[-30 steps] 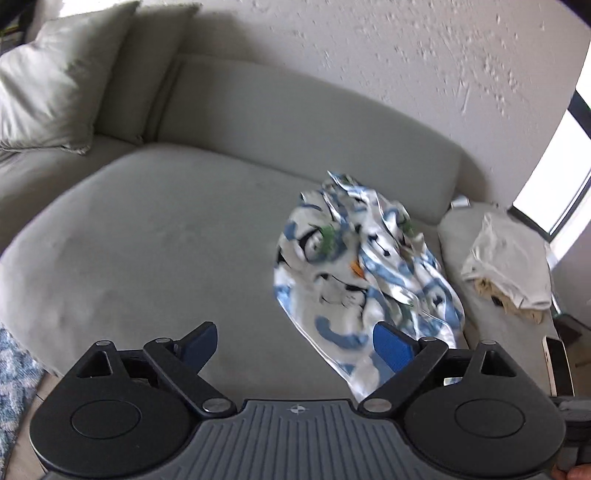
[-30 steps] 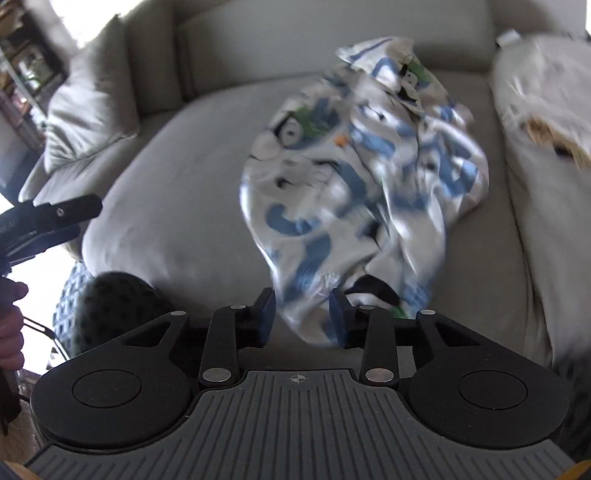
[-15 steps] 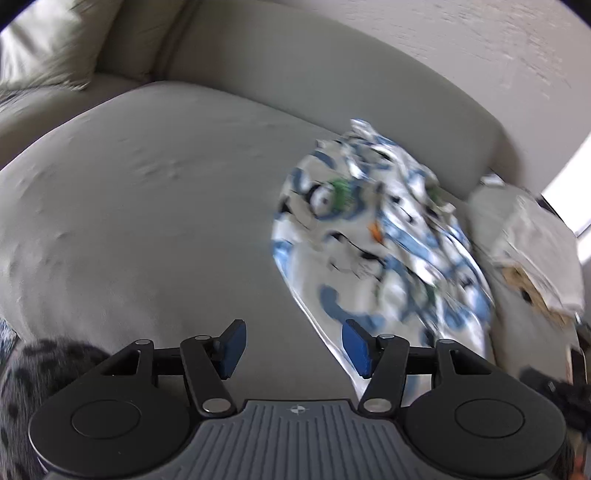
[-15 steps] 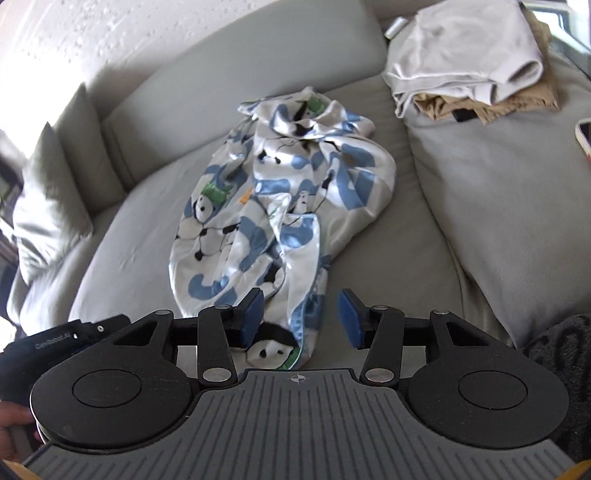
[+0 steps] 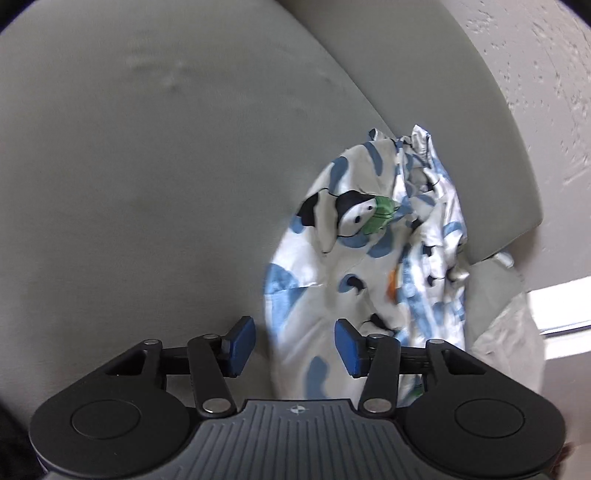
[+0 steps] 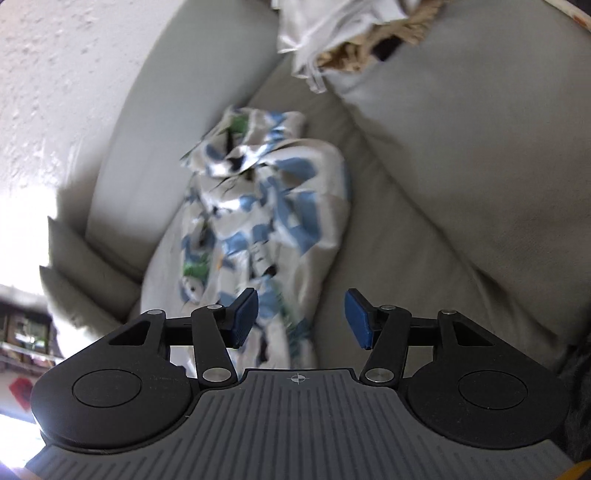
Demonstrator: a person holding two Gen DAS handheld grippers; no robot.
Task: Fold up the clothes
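- Left wrist view: left tongs (image 5: pixel 291 345), jaws spread apart, nothing between the pads; they hover over the near edge of the printed garment (image 5: pixel 369 266).
- Right wrist view: right tongs (image 6: pixel 301 319), jaws likewise spread and empty, hovering over the garment's near end.
- Printed garment: white cloth with blue patches and panda figures, lying crumpled in a long heap on the sofa seat (image 5: pixel 147 166), its far end bunched against the sofa backrest (image 5: pixel 461 147). Not flat, and no tidy fold shows.
- Handling, as judged: thin, light, limp, with a satin-like sheen, so likely slippery; it should drape and slide rather than keep a crease. A pinch on a hem or corner at the garment's near edge looks the surest hold; a single layer may slip out of the pads.
- Beside the garment: a large cushion (image 6: pixel 480 129), carrying a pile of pale clothes (image 6: pixel 332 26) at its far end.
- Containers: none in view.
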